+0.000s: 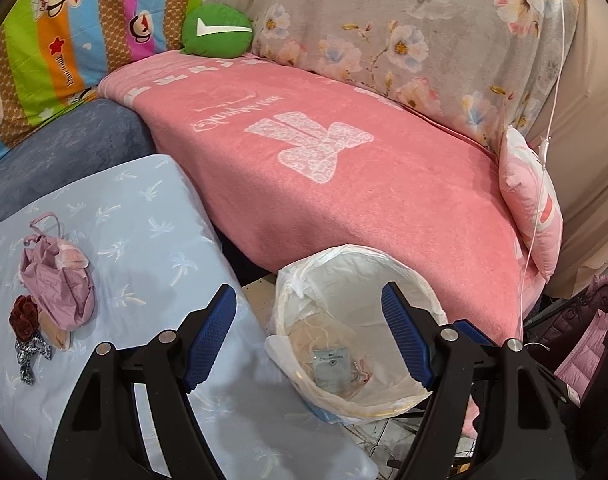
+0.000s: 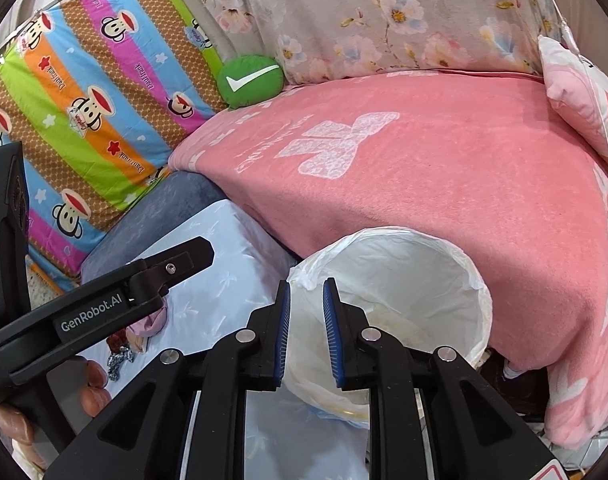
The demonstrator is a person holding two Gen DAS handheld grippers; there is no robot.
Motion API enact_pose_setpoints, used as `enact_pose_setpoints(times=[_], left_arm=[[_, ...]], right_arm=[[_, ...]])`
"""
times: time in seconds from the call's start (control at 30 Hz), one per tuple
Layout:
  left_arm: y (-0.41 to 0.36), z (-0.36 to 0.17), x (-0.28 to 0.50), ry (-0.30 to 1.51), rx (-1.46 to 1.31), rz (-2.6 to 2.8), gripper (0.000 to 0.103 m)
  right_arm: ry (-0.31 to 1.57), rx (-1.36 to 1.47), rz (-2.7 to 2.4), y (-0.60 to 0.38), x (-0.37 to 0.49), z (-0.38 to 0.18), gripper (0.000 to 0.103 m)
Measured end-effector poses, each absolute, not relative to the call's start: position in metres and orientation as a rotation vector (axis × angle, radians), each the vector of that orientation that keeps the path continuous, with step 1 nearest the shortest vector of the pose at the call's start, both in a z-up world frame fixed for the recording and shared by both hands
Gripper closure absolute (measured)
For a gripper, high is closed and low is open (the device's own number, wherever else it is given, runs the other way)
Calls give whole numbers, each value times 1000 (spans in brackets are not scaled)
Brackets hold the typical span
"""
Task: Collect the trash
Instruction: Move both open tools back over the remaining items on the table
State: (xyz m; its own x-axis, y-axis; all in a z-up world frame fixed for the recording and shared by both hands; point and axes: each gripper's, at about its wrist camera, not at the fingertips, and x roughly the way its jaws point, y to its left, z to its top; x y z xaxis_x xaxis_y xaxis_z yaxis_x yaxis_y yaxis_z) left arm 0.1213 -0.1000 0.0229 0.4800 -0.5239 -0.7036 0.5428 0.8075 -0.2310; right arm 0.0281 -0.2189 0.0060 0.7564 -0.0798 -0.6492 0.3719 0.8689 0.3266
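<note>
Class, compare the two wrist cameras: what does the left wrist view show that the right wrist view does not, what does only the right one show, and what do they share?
Only the left wrist view shows the crumpled mauve bag whole on the pale blue cloth, and the packet lying inside the bin.

Only the right wrist view shows the left gripper's body from outside, with the person's fingers on it.

Both show the lined trash bin, the pink blanket and the green cushion. The left gripper is open and empty; the right gripper stands slightly apart, also empty.
</note>
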Motion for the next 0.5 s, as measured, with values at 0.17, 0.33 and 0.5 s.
enact_pose_setpoints(times=[0.17,0.33,0.5], left_arm=[[-84,16,128,862,11,-616,31],[-63,8,136,876,-11,-577,31],[-38,0,144,892,-39,-531,31]], right_arm=[[691,445,-230,-203,39,3,85],[713,423,-198,-184,51,-1,85],[736,404,-164,-164,68,-5,85]])
